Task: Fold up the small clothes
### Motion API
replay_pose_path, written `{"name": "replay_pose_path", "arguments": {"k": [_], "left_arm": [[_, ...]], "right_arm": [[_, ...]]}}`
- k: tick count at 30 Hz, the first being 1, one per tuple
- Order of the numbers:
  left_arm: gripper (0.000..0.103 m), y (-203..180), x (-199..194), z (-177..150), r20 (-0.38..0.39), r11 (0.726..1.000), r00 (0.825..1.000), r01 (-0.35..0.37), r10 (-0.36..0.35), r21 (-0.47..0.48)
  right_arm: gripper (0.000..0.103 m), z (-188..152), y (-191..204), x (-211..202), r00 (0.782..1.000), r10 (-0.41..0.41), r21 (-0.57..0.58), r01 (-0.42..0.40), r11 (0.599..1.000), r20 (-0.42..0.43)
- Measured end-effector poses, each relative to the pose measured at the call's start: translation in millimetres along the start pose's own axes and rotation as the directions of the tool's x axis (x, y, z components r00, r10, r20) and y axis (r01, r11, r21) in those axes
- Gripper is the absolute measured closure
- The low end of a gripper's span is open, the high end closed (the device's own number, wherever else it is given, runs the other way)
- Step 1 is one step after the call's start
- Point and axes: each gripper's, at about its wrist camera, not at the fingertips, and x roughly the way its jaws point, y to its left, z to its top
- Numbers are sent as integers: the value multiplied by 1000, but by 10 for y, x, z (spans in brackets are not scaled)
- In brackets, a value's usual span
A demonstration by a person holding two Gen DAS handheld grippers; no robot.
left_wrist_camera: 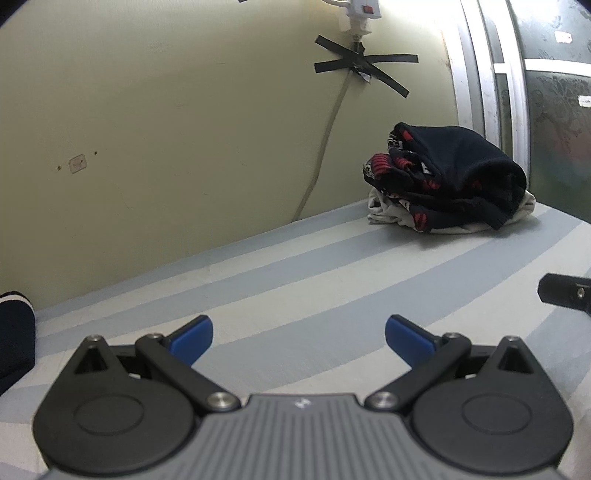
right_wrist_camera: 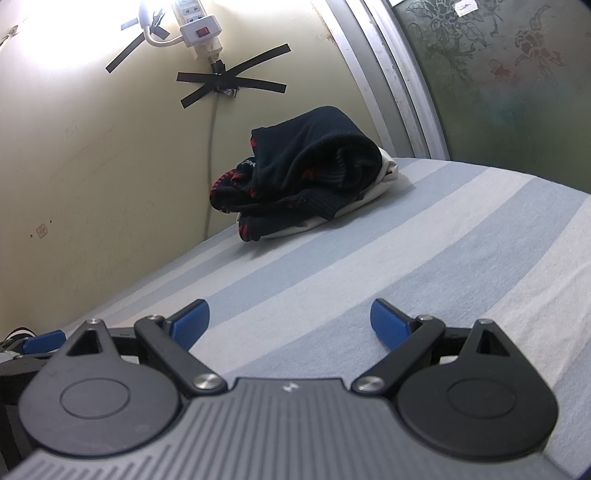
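A heap of small clothes [left_wrist_camera: 447,177], dark navy with red pattern on top of a white garment, lies on the striped bed sheet [left_wrist_camera: 332,280] in the far corner by the wall; it also shows in the right wrist view [right_wrist_camera: 310,177]. My left gripper [left_wrist_camera: 299,339] is open and empty, low over the sheet, well short of the heap. My right gripper [right_wrist_camera: 290,325] is open and empty too, over the sheet in front of the heap. A dark navy garment with a white-striped cuff [left_wrist_camera: 14,332] lies at the left edge.
A yellow wall [left_wrist_camera: 166,129] runs behind the bed, with a taped cable [left_wrist_camera: 332,122] and a power strip [right_wrist_camera: 199,29]. A window frame [left_wrist_camera: 487,74] with patterned glass stands at the right. The right gripper's body [left_wrist_camera: 565,293] shows at the right edge.
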Motion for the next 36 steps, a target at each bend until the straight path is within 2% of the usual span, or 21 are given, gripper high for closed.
{"name": "replay_pose_path", "arguments": {"k": [12,19,36], "left_arm": [[0,129,-119,48,38,997,999,24,-21,-71],[0,92,-163,39,54,999,998,-12,15,-51],[0,106,-127,24,-5,998,1000,21,-21,-62]], "right_arm": [[7,6,-4,-4,1000,-1,2,1,1000,4],[7,8,-8,-4,1000,-8,2,8,1000,4],[7,8,-13,-11,1000,-6,2,6,1000,5]]}}
